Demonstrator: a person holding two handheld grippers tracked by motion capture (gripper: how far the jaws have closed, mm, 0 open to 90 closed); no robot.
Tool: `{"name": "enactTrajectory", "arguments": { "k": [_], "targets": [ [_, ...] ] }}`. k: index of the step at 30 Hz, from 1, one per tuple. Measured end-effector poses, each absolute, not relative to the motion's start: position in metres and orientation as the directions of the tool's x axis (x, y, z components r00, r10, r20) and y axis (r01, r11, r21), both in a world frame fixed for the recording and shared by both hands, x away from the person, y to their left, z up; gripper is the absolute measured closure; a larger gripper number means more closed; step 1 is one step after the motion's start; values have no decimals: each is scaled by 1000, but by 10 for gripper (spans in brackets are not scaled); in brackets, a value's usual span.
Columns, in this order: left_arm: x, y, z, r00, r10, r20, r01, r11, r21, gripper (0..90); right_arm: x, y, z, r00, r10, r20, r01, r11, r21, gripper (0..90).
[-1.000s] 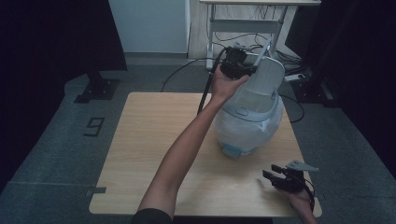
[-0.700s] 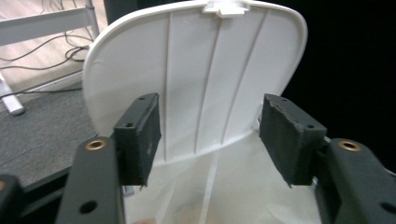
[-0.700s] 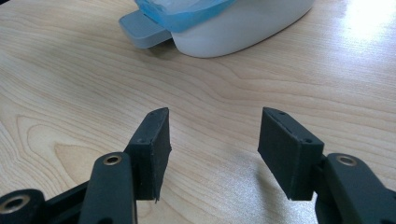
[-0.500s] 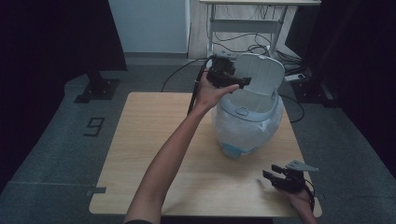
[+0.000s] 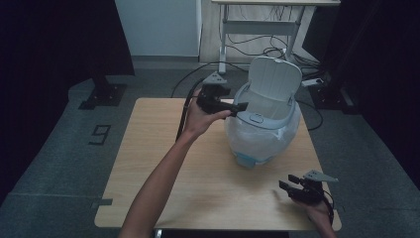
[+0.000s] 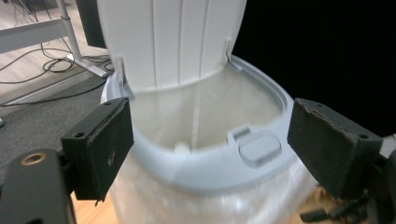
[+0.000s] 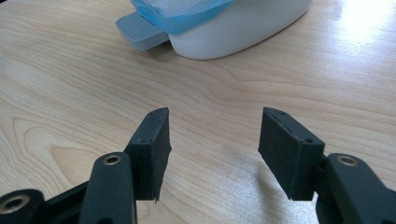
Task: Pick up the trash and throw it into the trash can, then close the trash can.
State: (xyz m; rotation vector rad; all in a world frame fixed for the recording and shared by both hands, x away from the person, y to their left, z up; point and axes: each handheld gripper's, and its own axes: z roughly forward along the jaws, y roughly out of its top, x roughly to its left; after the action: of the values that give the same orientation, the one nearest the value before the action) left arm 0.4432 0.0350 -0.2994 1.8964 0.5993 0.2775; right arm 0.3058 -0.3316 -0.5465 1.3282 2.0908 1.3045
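Note:
A white pedal bin [image 5: 262, 136] lined with a clear plastic bag stands at the back right of the wooden table [image 5: 163, 163]. Its lid [image 5: 275, 79] stands upright, fully raised. My left gripper [image 5: 240, 106] hovers at the bin's left rim, open, holding nothing. In the left gripper view the jaws spread wide [image 6: 208, 135] in front of the grey rim [image 6: 210, 172], the lid [image 6: 173, 37] and the latch button [image 6: 259, 148]. My right gripper [image 5: 286, 181] rests low near the table's front right corner, open and empty [image 7: 212, 135], facing the bin's grey pedal [image 7: 140, 29].
Behind the table stands a white desk frame [image 5: 257, 29] with cables on the floor. A black stand base [image 5: 101, 94] sits on the carpet at the left. The table's left half is bare wood.
The lid has swung from half raised to fully upright. My left gripper let go of it and drew back to the left of the bin. The right gripper stayed put.

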Motion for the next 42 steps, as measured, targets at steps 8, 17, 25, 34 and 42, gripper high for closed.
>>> {"name": "enactTrajectory", "arguments": {
  "k": [8, 17, 25, 34, 42],
  "targets": [
    [416, 71, -337, 838, 540, -83, 288, -308, 907, 143, 308, -335, -546, -493, 849, 192, 534, 122, 837, 417],
    [384, 103, -370, 824, 562, -73, 291, -309, 905, 143, 308, -337, -544, -481, 853, 202, 536, 104, 838, 396],
    [365, 123, -402, 808, 586, -58, 314, -345, 885, 146, 310, -333, -536, -478, 852, 215, 518, 75, 852, 360],
    [358, 137, -421, 805, 586, -95, 347, -335, 876, 148, 315, -343, -500, -489, 845, 215, 449, 33, 893, 344],
    [351, 140, -433, 808, 579, -112, 360, -333, 872, 151, 327, -345, -452, -513, 837, 187, 396, 37, 918, 331]
  ]
}}
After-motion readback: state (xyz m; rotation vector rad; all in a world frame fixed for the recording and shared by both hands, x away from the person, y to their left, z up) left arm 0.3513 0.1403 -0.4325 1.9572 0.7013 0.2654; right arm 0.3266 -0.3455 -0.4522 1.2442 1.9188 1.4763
